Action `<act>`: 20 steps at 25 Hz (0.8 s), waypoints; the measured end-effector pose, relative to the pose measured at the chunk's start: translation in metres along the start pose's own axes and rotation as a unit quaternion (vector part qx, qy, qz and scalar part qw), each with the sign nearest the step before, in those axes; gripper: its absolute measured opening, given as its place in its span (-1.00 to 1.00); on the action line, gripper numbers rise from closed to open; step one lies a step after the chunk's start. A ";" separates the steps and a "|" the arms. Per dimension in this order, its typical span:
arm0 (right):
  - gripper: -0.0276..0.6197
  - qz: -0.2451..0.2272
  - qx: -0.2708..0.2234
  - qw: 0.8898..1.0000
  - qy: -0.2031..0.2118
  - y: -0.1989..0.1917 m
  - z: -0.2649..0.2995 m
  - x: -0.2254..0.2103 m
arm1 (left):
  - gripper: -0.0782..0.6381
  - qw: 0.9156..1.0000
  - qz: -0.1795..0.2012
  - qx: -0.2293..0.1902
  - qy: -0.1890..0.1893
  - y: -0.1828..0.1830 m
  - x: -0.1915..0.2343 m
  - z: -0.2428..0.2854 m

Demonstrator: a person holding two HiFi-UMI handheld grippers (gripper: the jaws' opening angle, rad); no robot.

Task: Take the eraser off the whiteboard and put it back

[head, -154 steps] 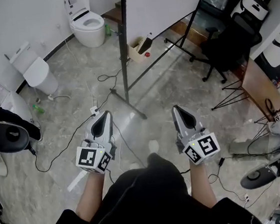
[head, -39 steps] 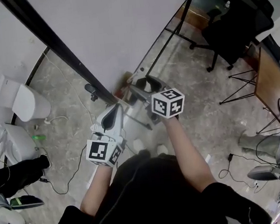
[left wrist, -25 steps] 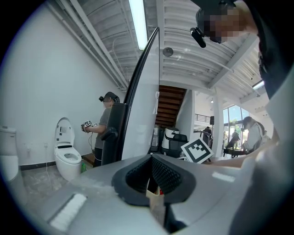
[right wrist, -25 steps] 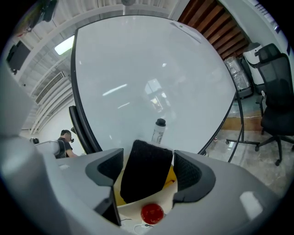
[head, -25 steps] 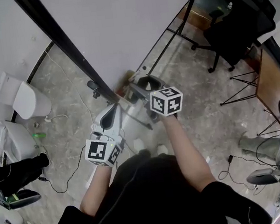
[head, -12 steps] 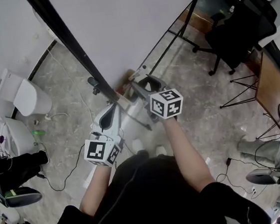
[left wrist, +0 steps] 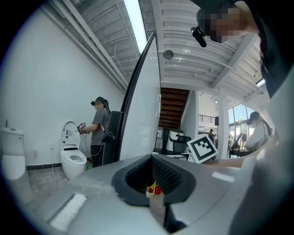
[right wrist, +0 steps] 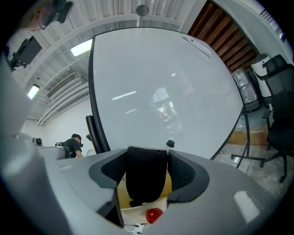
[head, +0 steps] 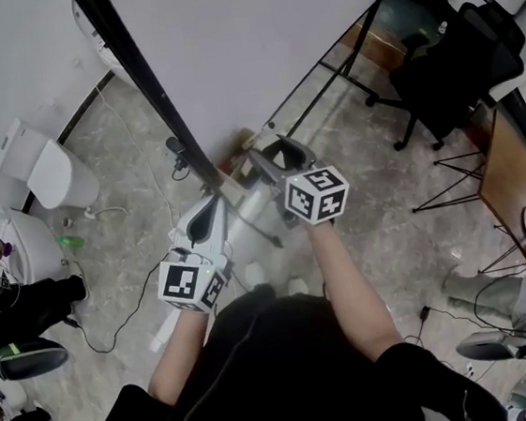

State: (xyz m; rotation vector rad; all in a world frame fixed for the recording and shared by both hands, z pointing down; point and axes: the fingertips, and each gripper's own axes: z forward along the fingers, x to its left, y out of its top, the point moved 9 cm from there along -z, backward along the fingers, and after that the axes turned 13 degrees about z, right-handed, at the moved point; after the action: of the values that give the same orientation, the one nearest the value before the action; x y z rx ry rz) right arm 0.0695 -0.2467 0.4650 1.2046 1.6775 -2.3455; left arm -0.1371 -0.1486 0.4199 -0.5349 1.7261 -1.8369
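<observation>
The black eraser [right wrist: 146, 176] stands upright between the pads of my right gripper [right wrist: 147, 158], which is shut on it, just in front of the whiteboard [right wrist: 161, 92]. From the head view, the right gripper [head: 271, 157] sits at the lower edge of the whiteboard [head: 253, 36] with the eraser [head: 280, 151] dark between its jaws. My left gripper [head: 208, 209] hangs lower and to the left, beside the board's black post [head: 134, 69]. In its own view the left gripper [left wrist: 151, 158] is shut with nothing held.
A cardboard box [right wrist: 166, 184] with a red ball [right wrist: 154, 214] lies below the eraser. A small black magnet [right wrist: 170, 143] sticks to the board. Toilets [head: 51, 168] stand at the left and an office chair [head: 457, 51] at the right. A person [left wrist: 98, 124] stands by a toilet [left wrist: 73, 153].
My right gripper has risen slightly with the eraser between its jaws. The left gripper has stayed in place. Much earlier both grippers were far from the board.
</observation>
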 end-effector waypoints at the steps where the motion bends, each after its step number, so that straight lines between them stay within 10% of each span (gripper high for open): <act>1: -0.05 -0.001 -0.001 1.000 0.005 0.002 -0.001 0.001 | -0.77 1.000 0.000 -0.001 0.002 0.001 -0.001 0.000; 20: -0.05 -0.055 -0.042 0.995 0.070 0.040 -0.070 0.036 | -0.77 0.997 0.001 -0.025 0.070 0.013 -0.018 -0.022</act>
State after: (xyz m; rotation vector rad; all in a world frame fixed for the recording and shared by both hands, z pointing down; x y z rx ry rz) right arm 0.1016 -0.1923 0.4034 1.3241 1.9114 -2.2713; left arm -0.1357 -0.1199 0.4064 -0.4343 1.8665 -1.8737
